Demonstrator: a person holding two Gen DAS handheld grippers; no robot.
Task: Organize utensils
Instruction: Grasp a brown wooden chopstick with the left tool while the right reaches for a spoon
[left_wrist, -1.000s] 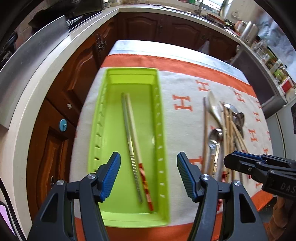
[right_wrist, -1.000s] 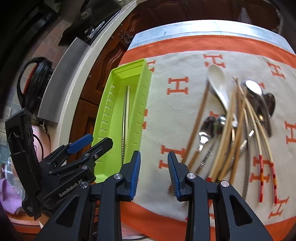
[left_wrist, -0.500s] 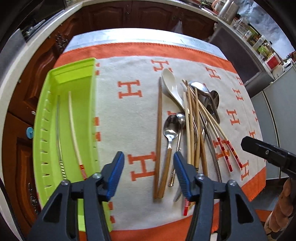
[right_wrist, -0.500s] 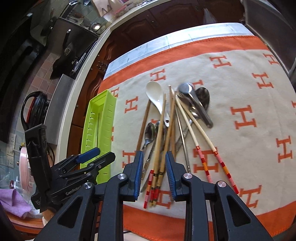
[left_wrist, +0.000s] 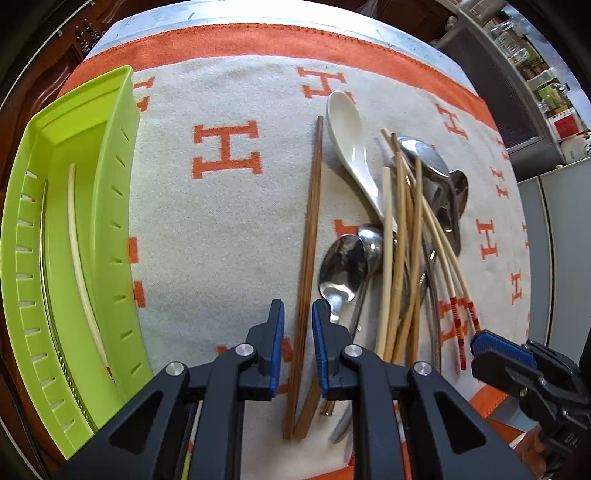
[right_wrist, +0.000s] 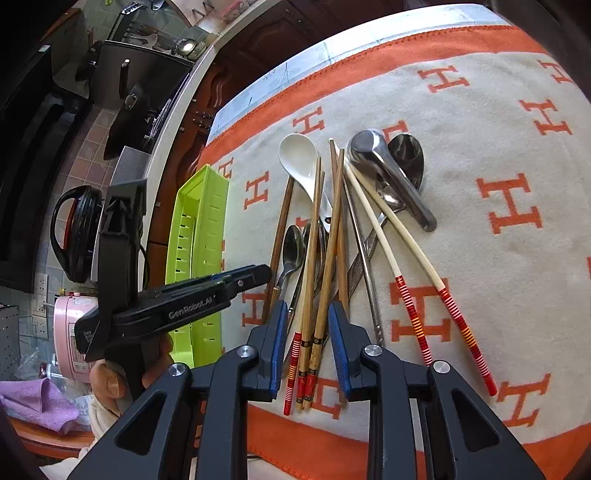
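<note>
While the dark wooden chopsticks (left_wrist: 309, 236) lie on the table's cloth (left_wrist: 221, 221) beside the heap, the left tongs (left_wrist: 297, 328) straddle them, slightly parted; right tongs (right_wrist: 306, 334), parted too, bracket bamboo chopsticks (right_wrist: 321, 266). Green tray (left_wrist: 110, 206) stands left.

1. Cloth (left_wrist: 229, 206): woven, fuzzy matt fabric, cream with orange letters and border.
2. Tray (left_wrist: 110, 206), left: smooth lime-green plastic with a slight sheen, slotted walls.
3. Dark chopstick (left_wrist: 312, 221): brown wood, visible grain, satin finish.
4. Soup spoon (left_wrist: 349, 140), far: white, glossy, ceramic-like.
5. Small spoon (left_wrist: 341, 267): polished metal, mirror-bright.
6. Ladle spoon (right_wrist: 388, 173), far right: brushed-to-shiny steel.
7. Bamboo chopsticks (right_wrist: 314, 258): pale, smooth, lacquered printed ends.
8. Cream chopsticks (right_wrist: 391, 251): smooth, plastic-looking, with red striped ends.
9. Left gripper (left_wrist: 298, 343) and right gripper (right_wrist: 308, 345): matt black plastic arms, ribbed blue rubbery pads, bright metal screws.
</note>
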